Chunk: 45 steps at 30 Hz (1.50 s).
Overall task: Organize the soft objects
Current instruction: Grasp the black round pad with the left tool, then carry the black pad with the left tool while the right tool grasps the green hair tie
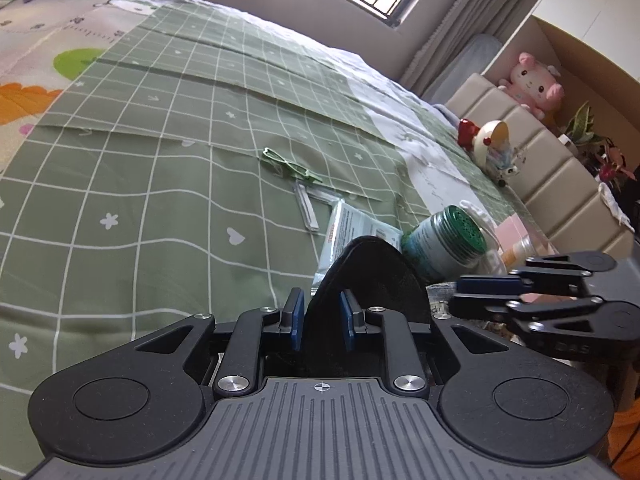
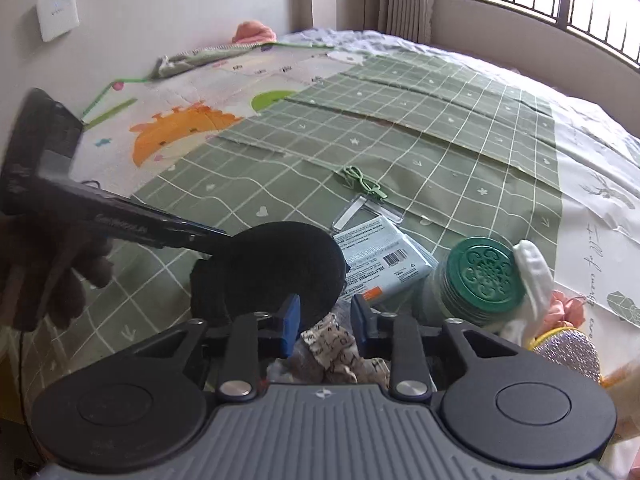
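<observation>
The left tongs point(image 1: 322, 316) pinch a soft black pad point(image 1: 368, 280) that sticks out in front of them. The right tongs point(image 2: 326, 326) have closed around a crumpled patterned cloth point(image 2: 340, 354); I cannot tell whether they really squeeze it. Best to lift slowly, so the cloth does not slip. The pad is round, dark and fuzzy. The green-lidded jar point(image 2: 484, 276) sits just beyond the right tongs on the bed point(image 2: 400, 120).
</observation>
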{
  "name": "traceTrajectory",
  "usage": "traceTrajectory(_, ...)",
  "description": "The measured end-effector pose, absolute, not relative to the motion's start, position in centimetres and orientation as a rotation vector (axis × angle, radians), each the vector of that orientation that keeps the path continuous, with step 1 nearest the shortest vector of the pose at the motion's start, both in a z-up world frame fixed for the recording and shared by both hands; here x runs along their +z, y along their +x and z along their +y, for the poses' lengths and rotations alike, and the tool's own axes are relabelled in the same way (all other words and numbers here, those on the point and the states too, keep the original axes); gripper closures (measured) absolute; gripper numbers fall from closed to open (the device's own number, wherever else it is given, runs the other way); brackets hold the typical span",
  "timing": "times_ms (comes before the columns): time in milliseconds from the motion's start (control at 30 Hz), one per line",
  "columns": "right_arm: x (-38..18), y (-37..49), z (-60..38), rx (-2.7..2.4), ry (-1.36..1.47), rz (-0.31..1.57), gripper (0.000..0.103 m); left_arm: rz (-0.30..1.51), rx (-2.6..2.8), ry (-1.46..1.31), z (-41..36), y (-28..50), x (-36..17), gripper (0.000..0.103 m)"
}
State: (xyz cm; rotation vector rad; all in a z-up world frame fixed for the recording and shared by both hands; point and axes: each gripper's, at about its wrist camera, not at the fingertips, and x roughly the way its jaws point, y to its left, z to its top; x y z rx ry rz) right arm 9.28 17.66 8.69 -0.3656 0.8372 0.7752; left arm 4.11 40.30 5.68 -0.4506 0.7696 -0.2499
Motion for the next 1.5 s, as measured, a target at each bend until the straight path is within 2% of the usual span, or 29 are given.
traceTrajectory(67, 7.2, 10.3, 18.5, 0.759, -0.379, 0.888, 0.088, 0.761, -0.275, -0.452, 40.3, 3.9, 5.9, 0.081)
traceTrajectory(333, 5.9, 10.9, 16.3, 0.861, -0.299, 0.916, 0.089, 0.862, -0.284, -0.323, 38.4, 4.5, 4.7, 0.076)
traceTrajectory(433, 5.8, 10.7, 16.4, 0.884, -0.307, 0.905, 0.089, 0.880, -0.328, -0.381, 38.2, 4.7, 4.1, 0.075)
traceTrajectory(533, 5.7, 10.7, 16.5, 0.883, -0.299, 0.900, 0.089, 0.888, -0.329, -0.433, 36.8, 4.7, 2.8, 0.068)
traceTrajectory(600, 6.2, 10.6, 16.5, 0.875, -0.313, 0.891, 0.089, 0.847, -0.295, -0.458, 36.3, 4.1, 2.9, 0.069)
traceTrajectory(633, 6.9, 10.6, 16.4, 0.885, -0.311, 0.886, 0.089, 0.825, -0.282, -0.491, 36.4, 3.6, 3.0, 0.076)
traceTrajectory(700, 9.2, 10.9, 16.2, 0.918, -0.280, 0.852, 0.089, 0.791, -0.253, -0.583, 36.7, 2.1, 3.4, 0.079)
traceTrajectory(733, 10.5, 11.3, 16.3, 0.923, -0.272, 0.829, 0.087, 0.783, -0.232, -0.616, 36.9, 1.4, 3.5, 0.080)
traceTrajectory(833, 13.4, 14.7, 18.4, 0.888, -0.239, 0.840, 0.072, 0.707, -0.188, -0.643, 37.0, -0.6, 4.5, 0.081)
traceTrajectory(900, 13.6, 17.9, 20.9, 0.856, -0.228, 0.894, 0.070, 0.637, -0.155, -0.653, 37.2, -1.7, 5.3, 0.081)
traceTrajectory(1067, 9.1, 25.1, 27.9, 0.700, -0.266, 1.032, 0.069, 0.521, 0.022, -0.558, 37.7, -3.7, 6.9, 0.081)
traceTrajectory(1233, 3.9, 28.9, 31.1, 0.610, -0.293, 1.121, 0.069, 0.543, 0.111, -0.571, 39.5, -3.5, 5.7, 0.081)
traceTrajectory(1300, 3.8, 28.4, 31.1, 0.628, -0.327, 1.105, 0.078, 0.544, 0.135, -0.578, 40.1, -3.5, 5.3, 0.081)
traceTrajectory(1367, 4.9, 27.1, 30.3, 0.684, -0.343, 1.093, 0.083, 0.539, 0.153, -0.588, 40.3, -3.5, 5.1, 0.081)
traceTrajectory(1400, 5.8, 26.3, 29.5, 0.700, -0.339, 1.076, 0.087, 0.536, 0.161, -0.593, 40.4, -3.6, 5.0, 0.081)
traceTrajectory(1433, 7.1, 25.5, 28.7, 0.722, -0.335, 1.057, 0.096, 0.533, 0.167, -0.597, 40.4, -3.6, 5.1, 0.081)
traceTrajectory(1500, 9.8, 24.0, 26.7, 0.771, -0.291, 1.028, 0.099, 0.519, 0.174, -0.593, 39.9, -3.8, 5.9, 0.081)
